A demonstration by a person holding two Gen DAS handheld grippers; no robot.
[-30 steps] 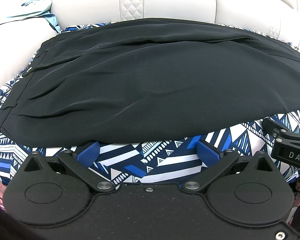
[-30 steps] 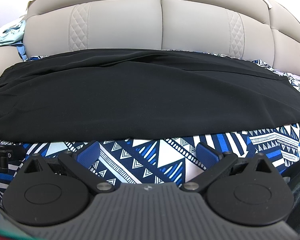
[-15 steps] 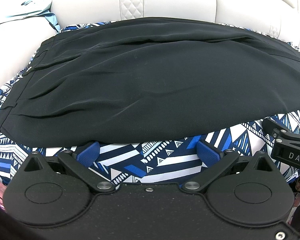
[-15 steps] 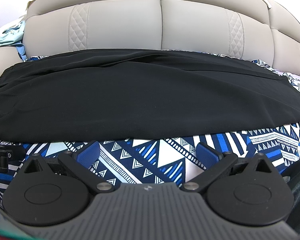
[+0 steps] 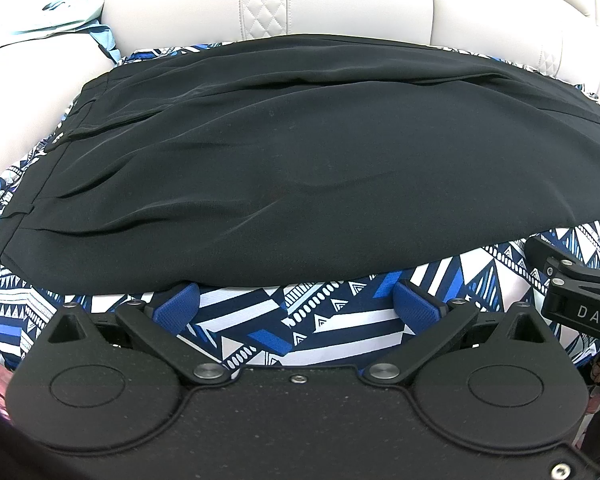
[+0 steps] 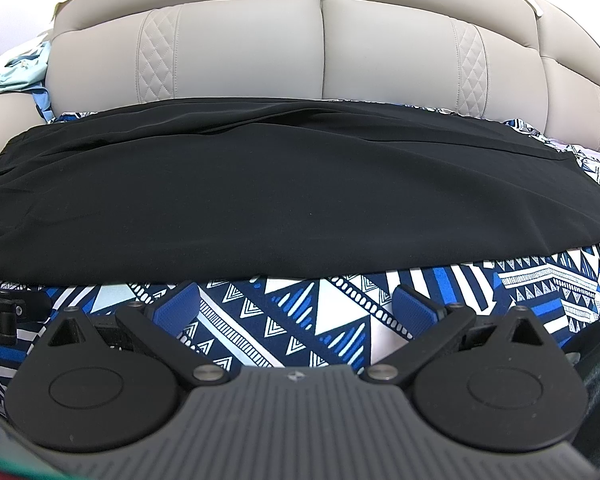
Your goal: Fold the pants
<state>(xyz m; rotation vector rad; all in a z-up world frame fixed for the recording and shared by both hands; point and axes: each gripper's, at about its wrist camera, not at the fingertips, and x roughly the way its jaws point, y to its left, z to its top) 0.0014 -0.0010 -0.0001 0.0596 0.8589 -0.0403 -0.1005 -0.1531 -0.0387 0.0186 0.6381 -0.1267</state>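
Black pants [image 5: 300, 152] lie flat and sideways across a blue-and-white patterned cloth [image 5: 300, 320] on a sofa seat, waistband at the left [image 5: 44, 176]. They also fill the middle of the right wrist view [image 6: 284, 192]. My left gripper [image 5: 298, 304] is open and empty, its blue pads just short of the pants' near edge. My right gripper [image 6: 298, 304] is open and empty, also just short of the near edge. The right gripper's side shows at the right of the left wrist view [image 5: 572, 296].
The beige leather sofa backrest [image 6: 320, 48] rises behind the pants. A light blue garment [image 5: 60, 12] lies on the sofa at the far left. The patterned cloth [image 6: 560, 292] extends past the pants at front and right.
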